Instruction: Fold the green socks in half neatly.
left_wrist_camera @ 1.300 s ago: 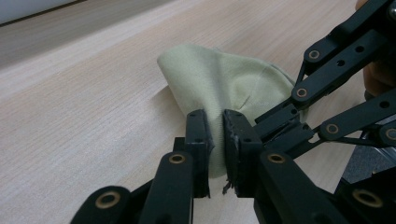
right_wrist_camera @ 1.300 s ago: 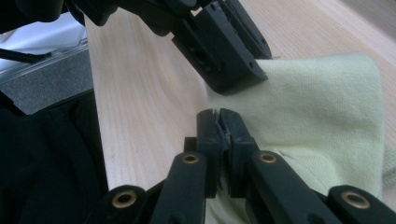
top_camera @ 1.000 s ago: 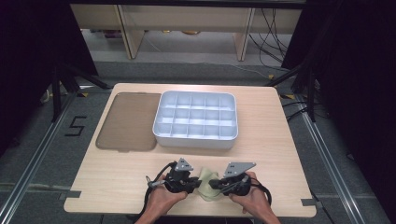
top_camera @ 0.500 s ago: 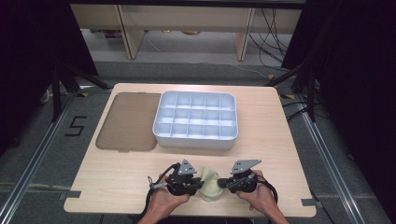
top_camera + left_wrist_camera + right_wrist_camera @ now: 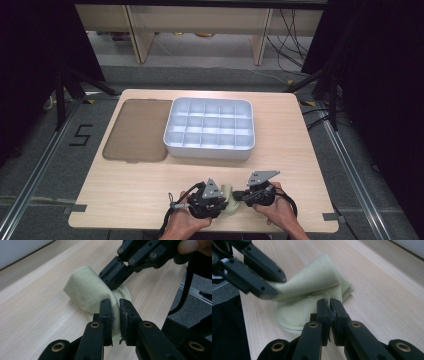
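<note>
Keeping both pinches firm, hold the pale yellow cloth (image 5: 228,199) near the table's (image 5: 150,190) front edge with your left gripper (image 5: 216,199) and right gripper (image 5: 244,196) clamped almost shut on it, and move them evenly so neither layer slips free.

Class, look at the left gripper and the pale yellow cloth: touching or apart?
Touching. The left gripper view shows the left gripper with both jaws pinched on a fold of the pale yellow cloth.

grey floor (image 5: 45,150) with metal rails (image 5: 30,195), wooden shelving (image 5: 200,20) behind
</note>
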Available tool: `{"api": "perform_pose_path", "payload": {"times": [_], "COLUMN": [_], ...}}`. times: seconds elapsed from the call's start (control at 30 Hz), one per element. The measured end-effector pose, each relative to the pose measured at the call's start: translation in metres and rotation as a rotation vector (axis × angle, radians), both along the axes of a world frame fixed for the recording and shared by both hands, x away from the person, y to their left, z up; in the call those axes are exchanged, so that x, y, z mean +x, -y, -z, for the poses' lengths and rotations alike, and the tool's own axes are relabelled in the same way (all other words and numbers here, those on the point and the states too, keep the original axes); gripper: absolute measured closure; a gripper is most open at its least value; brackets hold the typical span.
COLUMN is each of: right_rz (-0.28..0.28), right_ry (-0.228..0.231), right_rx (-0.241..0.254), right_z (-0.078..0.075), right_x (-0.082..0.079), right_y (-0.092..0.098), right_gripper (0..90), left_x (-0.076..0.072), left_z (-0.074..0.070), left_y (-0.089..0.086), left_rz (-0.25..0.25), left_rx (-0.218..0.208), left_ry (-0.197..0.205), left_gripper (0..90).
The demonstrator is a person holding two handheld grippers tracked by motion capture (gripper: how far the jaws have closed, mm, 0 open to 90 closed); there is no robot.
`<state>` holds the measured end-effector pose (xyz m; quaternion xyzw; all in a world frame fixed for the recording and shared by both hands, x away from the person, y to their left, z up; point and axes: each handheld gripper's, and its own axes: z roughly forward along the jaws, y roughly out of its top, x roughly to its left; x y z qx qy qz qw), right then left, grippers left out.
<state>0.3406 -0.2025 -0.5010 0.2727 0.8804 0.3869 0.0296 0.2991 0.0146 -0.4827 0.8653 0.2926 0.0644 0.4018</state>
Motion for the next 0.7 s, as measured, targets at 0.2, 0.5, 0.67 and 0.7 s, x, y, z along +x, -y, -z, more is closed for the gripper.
{"api": "perform_pose_path", "payload": {"times": [0.2, 0.5, 0.67, 0.7], "right_rz": [0.043, 0.075, 0.051, 0.043], "right_ry": [0.007, 0.045, 0.059, 0.073], "right_rx": [0.025, 0.099, 0.104, 0.101], "right_z": [-0.006, -0.024, -0.028, -0.028], "right_x": [0.003, 0.001, -0.001, -0.001], "right_y": [0.008, 0.014, 0.009, 0.007], "right_gripper": [86.6, 86.8, 86.7, 86.8], "left_x": [-0.002, -0.004, -0.003, -0.003], "left_z": [0.004, 0.010, 0.012, 0.012], "left_y": [0.006, 0.017, 0.019, 0.019], "left_rz": [0.023, 0.033, 0.039, 0.043], "left_rx": [0.014, 0.052, 0.059, 0.061], "left_ry": [0.003, 0.010, 0.011, 0.017], "left_gripper": [81.0, 81.2, 81.2, 81.3]}}
